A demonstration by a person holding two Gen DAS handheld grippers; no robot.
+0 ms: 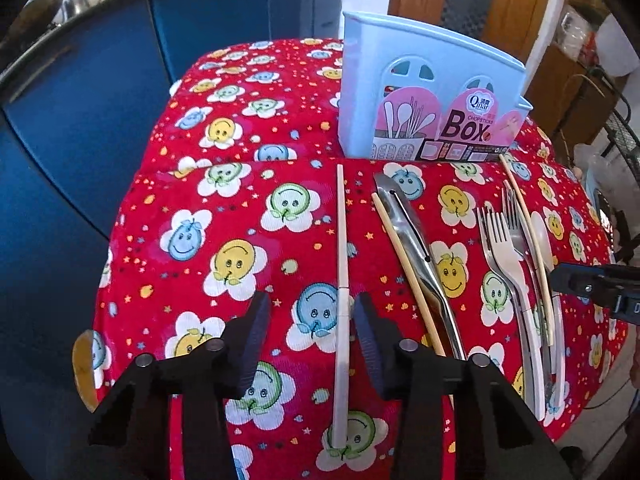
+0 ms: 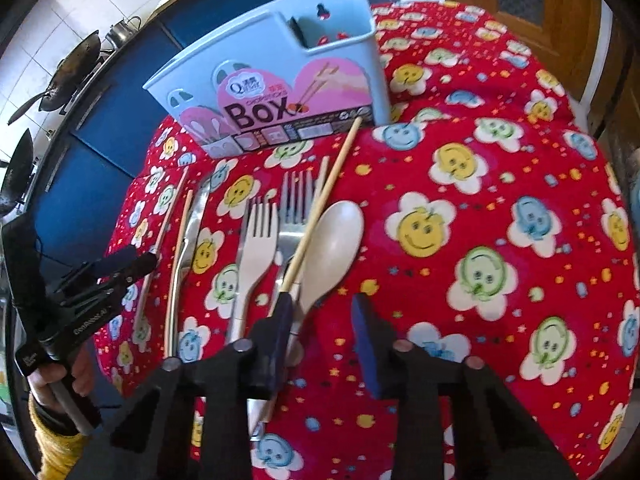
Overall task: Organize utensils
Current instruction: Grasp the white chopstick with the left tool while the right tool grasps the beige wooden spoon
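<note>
Red smiley-flower tablecloth point(image 1: 240, 208) fills both views. The light-blue chopsticks box point(image 1: 424, 92) stands upper centre-right in the left view, upper left-centre in the right. Left gripper point(image 1: 312, 320) is spread wide at bottom centre, a white chopstick point(image 1: 342, 280) lying between its pads, just beside the right one. Right gripper point(image 2: 320, 320) is wide open too, holding nothing, its left fingertip point(image 2: 282, 320) over a wooden chopstick point(image 2: 320, 208) crossing the steel fork point(image 2: 294, 208) and beige spoon point(image 2: 332, 240).
</note>
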